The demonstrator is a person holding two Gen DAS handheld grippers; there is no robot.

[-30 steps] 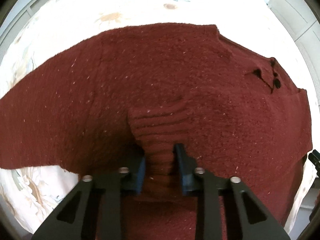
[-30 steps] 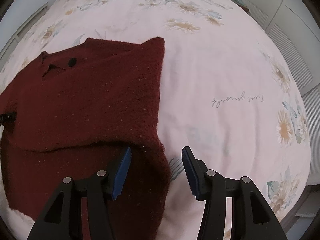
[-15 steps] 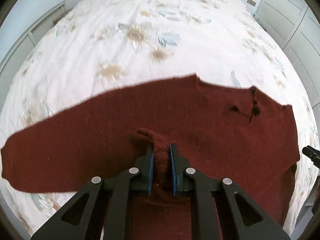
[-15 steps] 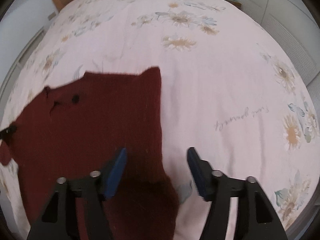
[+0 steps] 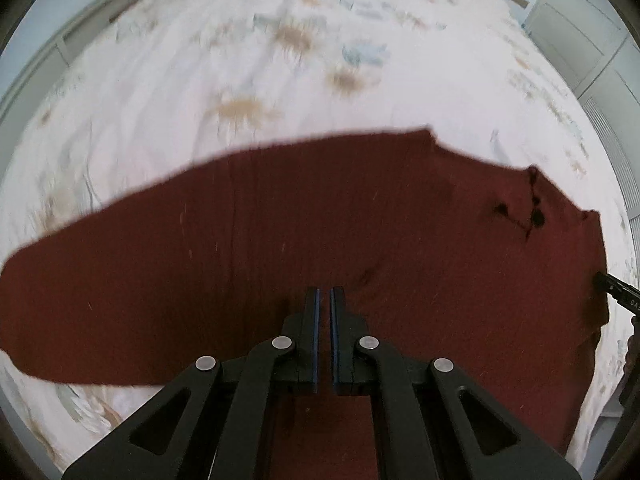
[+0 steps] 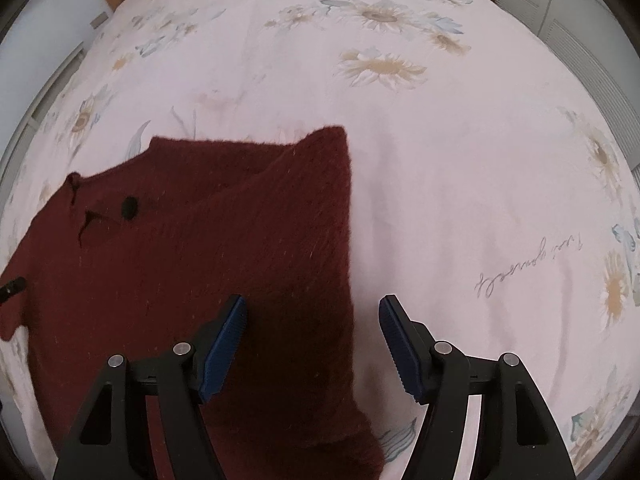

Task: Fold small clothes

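Left wrist view: my left tongs (image 5: 324,300) are closed pad to pad, and I see no knit pinched between them. They hang over the maroon sweater (image 5: 320,232), which lies on the floral bed cover (image 5: 280,60). One sleeve (image 5: 80,280) runs out flat toward 9 o'clock, not folded in. The black button (image 5: 538,216) at the neckline sits at 3 o'clock. This view is motion-blurred.

Right wrist view: my right tongs (image 6: 312,320) stand wide apart, holding nothing; the sweater's right edge (image 6: 348,280) lies between the pads, untouched. Here the right side looks already turned in over the body, with a diagonal fold line (image 6: 256,176) toward 11 o'clock. The long sleeve is out of frame here.

My read: one side is folded. The left sleeve and the final fold remain.
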